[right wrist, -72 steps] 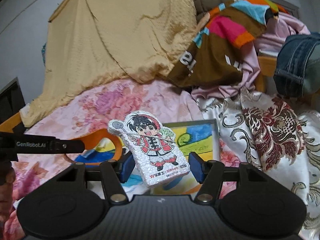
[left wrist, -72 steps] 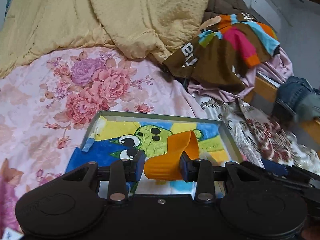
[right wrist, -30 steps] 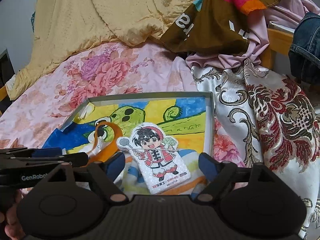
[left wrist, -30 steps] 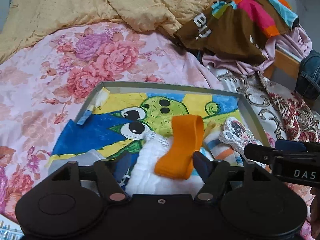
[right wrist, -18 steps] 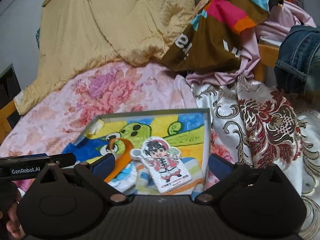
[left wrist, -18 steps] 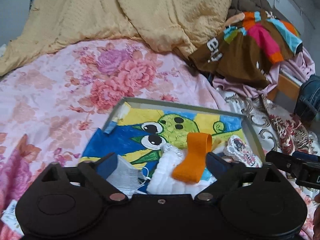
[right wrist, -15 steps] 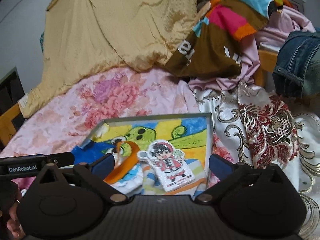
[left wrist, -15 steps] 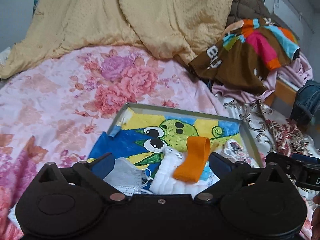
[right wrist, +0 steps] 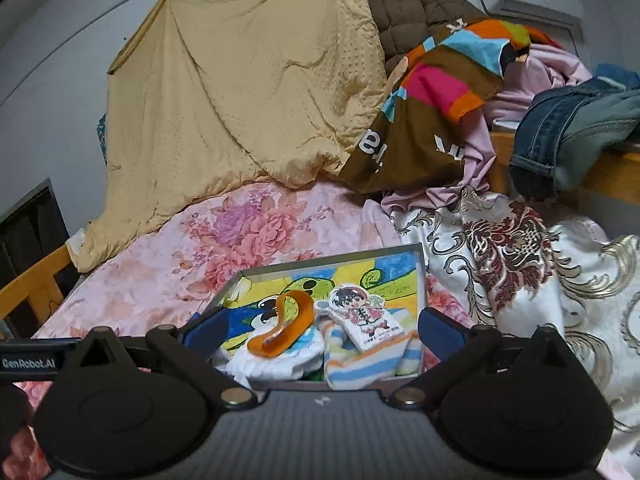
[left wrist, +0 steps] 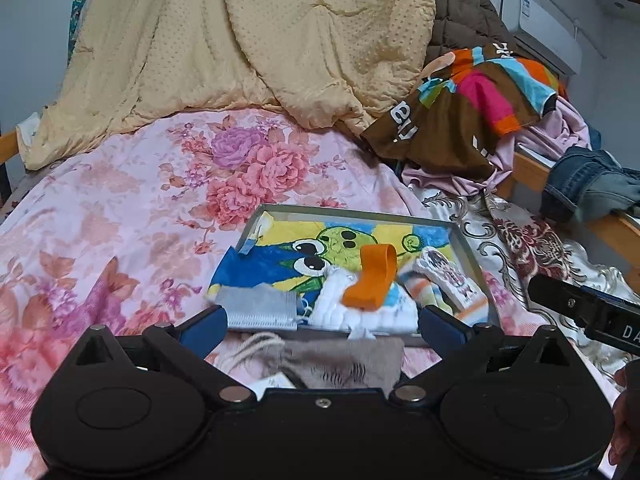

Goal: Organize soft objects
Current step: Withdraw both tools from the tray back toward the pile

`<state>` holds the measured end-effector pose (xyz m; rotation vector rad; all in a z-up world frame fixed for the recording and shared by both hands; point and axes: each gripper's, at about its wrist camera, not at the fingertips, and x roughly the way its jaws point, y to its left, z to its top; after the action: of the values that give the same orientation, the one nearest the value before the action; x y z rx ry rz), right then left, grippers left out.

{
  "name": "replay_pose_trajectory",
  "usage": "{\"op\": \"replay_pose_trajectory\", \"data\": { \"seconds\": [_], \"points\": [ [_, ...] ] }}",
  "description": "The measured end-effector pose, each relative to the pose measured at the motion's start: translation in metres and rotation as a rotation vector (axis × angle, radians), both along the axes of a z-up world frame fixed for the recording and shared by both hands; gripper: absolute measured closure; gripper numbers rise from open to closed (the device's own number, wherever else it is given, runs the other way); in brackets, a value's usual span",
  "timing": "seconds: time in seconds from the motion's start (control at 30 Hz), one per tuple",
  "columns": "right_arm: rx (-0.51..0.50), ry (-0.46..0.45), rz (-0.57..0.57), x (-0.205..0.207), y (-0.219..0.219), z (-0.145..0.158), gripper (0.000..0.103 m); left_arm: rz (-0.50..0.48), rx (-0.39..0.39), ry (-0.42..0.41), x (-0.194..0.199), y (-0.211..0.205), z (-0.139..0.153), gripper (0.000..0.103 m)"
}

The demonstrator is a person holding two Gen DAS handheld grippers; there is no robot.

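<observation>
A grey tray [left wrist: 352, 212] [right wrist: 328, 261] with a cartoon picture bottom lies on the floral bedsheet. In it lie an orange band [left wrist: 372, 278] [right wrist: 286, 328], a white cloth [left wrist: 356, 312] [right wrist: 276, 360], a grey face mask [left wrist: 260, 312], a striped sock [right wrist: 364, 364] and a white pouch with a cartoon figure [left wrist: 448, 278] [right wrist: 360, 320]. My left gripper [left wrist: 322, 330] is open and empty, held back from the tray's near edge. My right gripper [right wrist: 322, 330] is open and empty, also at the near edge. A grey drawstring bag [left wrist: 340, 362] lies on the sheet under the left gripper.
A yellow quilt [left wrist: 256, 48] is heaped at the back. A brown multicoloured garment [left wrist: 460, 120], pink cloth and jeans [left wrist: 588, 184] pile at the right by a wooden bed rail [left wrist: 532, 172]. A white brocade cloth [right wrist: 520, 264] lies right of the tray.
Both grippers let go of their objects, the orange band and the cartoon pouch, into the tray, opened wide, then pulled back and up from it.
</observation>
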<state>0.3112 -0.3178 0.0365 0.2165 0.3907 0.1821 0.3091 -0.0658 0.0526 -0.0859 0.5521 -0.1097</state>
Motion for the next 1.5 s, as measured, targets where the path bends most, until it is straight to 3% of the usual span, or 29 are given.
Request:
{"op": "replay_pose_trajectory", "data": {
  "seconds": [0.23,0.8,1.2,1.5],
  "points": [
    [-0.017,-0.050,0.003,-0.043,0.008,0.004,0.000,0.005,-0.006,-0.012,-0.036,0.010,0.005,0.001],
    [-0.075,-0.028,0.045,-0.126,0.023,-0.015,0.000,0.024,-0.050,0.008,-0.108,0.040,-0.015,0.001],
    [-0.102,0.094,0.074,-0.156,0.040,-0.037,0.000,-0.022,-0.018,0.060,-0.138,0.056,-0.048,0.001],
    [-0.167,0.179,0.091,-0.149,0.054,-0.049,0.000,-0.080,-0.004,0.095,-0.145,0.054,-0.064,0.001]
  ]
}}
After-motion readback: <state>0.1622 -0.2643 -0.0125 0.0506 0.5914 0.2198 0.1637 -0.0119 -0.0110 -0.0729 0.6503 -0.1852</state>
